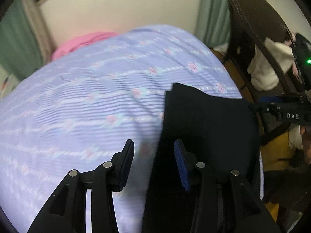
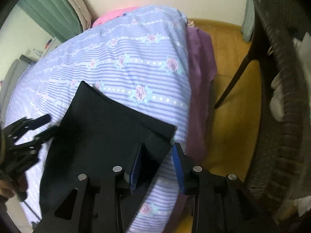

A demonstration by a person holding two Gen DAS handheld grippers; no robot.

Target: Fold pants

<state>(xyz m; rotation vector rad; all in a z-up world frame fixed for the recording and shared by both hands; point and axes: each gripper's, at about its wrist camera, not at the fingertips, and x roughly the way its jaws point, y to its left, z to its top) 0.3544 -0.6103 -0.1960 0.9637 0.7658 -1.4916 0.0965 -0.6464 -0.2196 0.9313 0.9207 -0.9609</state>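
The black pants lie flat in a folded block on the lilac flowered bedspread. They also show in the right wrist view. My left gripper is open and empty, its fingers straddling the pants' left edge. My right gripper is open and empty over the pants' near right corner. The right gripper shows at the right edge of the left wrist view, at the pants' right edge. The left gripper shows at the left of the right wrist view, open.
A pink cloth lies at the far end of the bed by the wall. A purple sheet hangs off the bed's right side above the yellow floor. A dark wicker chair with white cloth stands to the right.
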